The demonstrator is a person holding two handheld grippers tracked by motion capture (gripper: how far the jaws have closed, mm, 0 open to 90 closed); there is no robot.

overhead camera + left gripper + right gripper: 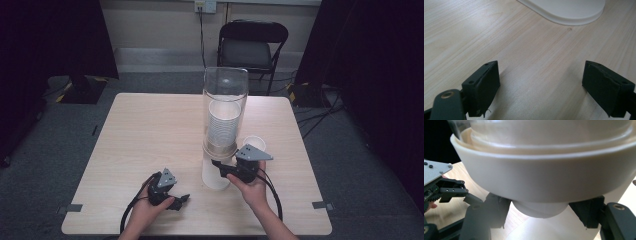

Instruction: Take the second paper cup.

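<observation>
Dim room, pale wooden tabletop (150, 130), a folding chair (252, 47) at the far side: we work at a cup dispenser.

We see the dispenser (225, 112) standing right of centre, a clear tube holding a stack of white paper cups (223, 125) on a white base, with one loose cup (254, 142) just beside it on the right. Our right gripper (217, 164) reaches under the collar; its jaws stand apart on either side of the lowest cup's bottom (540, 210), not yet pinching. We judge the step to be pulling a cup: next, close on it and draw straight down. Our left gripper (182, 199) rests near the front edge, jaws wide open, holding nothing.
</observation>
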